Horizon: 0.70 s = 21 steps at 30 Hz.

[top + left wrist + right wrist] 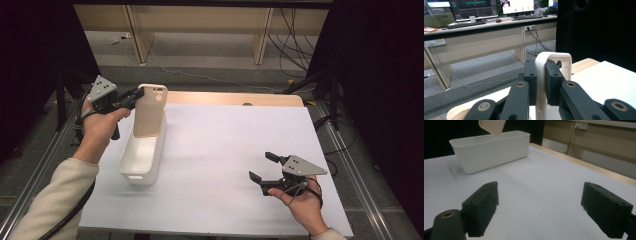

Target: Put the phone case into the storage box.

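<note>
White covering spans the desk (240, 150), and the left gripper (131, 97) clamps a cream phone case (150, 110) by its top edge, hanging it upright over the white bin (142, 155), likely ready to drop in. Right gripper (265, 167) rests idle, jaws wide apart. Whether the case's lower end touches the bin is unclear.

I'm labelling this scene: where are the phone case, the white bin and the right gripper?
phone case (150, 107), high view, its back.
white bin (131, 177), high view, near wall.
right gripper (264, 166), high view, between its jaws.
</note>
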### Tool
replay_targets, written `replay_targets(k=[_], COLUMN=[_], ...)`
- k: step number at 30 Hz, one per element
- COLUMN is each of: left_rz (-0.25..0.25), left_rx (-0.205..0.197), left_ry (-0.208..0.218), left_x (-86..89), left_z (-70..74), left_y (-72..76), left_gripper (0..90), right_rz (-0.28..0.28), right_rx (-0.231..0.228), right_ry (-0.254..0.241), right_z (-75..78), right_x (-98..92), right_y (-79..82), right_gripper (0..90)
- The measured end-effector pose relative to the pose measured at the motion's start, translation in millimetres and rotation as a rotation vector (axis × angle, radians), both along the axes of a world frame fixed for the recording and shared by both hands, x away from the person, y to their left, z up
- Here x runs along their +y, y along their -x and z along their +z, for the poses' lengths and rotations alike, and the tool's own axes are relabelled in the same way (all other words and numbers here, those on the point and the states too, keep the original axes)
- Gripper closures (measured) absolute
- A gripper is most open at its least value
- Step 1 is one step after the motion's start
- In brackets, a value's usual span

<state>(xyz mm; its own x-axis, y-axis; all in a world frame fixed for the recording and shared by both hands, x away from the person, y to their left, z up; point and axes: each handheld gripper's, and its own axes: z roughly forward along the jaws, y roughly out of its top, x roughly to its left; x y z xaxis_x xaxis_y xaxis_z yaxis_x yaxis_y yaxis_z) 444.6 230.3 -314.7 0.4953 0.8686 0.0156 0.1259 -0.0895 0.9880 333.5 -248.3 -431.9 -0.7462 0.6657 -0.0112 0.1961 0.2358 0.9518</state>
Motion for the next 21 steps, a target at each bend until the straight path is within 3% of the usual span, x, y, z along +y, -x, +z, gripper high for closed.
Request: replay_targets(k=[1,11,12,13,20,21], left_rz=[0.001,0.008,0.009,0.009,0.013,0.015], left_rx=[-0.001,-0.003,-0.003,-0.002,0.000,0.002], left_ry=[0.000,-0.001,-0.002,-0.002,-0.001,-0.001], left_x=[0.5,3.3,3.4,3.6,4.2,4.3], left_z=[-0.1,0.0,0.0,0.0,-0.6,-0.7], left_y=[-0.4,-3.5,-3.6,-3.8,-6.1,-6.2], left_gripper=[81.9,81.8,81.9,81.8,81.8,81.9], right_rz=[0.007,0.002,0.010,0.007,0.007,0.011], right_rx=[-0.030,-0.022,-0.003,-0.029,-0.028,-0.001], right_ry=[-0.009,0.004,-0.018,-0.010,-0.011,-0.018], right_z=[-0.8,-0.2,-0.9,-0.8,-0.8,-0.9], right_x=[0.1,-0.4,0.9,0.1,0.2,0.9], right_y=[-2.0,-1.2,-0.6,-1.9,-1.8,-0.4], right_gripper=[15.8,15.8,15.8,15.8,15.8,15.8])
